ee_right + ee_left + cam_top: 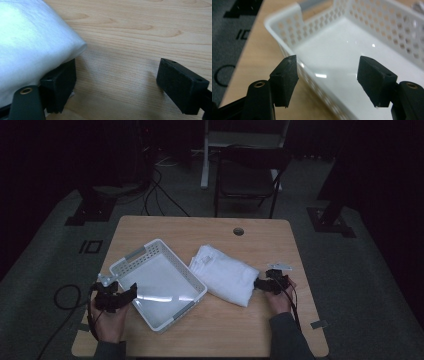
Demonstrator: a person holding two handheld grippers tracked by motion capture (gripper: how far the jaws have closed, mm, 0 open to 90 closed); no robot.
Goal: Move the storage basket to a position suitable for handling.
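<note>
A person sits at a light wooden table (260, 330) in a dim room, holding a two-jaw gripper in each hand. Toward the left half of the table lies an empty white plastic basket (186, 272) with perforated walls, set at an angle. Just to its right, touching or nearly touching the basket's long side, lies a folded white towel (225, 276). The left gripper (131, 291) hovers at the basket's near left corner; in the left gripper view its black jaws stand well apart, straddling the basket wall (287, 50) without pressing on it, so nothing is held. The right gripper (257, 283) rests at the towel's right end. In the right gripper view its jaws are spread wide over bare wood, one jaw tucked against the towel's (32, 42) underside edge, the other well clear, so the towel is not gripped. The work in hand looks like the approach to putting the towel into the basket, though the dim high view makes that uncertain. The next move would call for closing the right jaws on a firm fold of cloth, with the left gripper steadying the basket.
</note>
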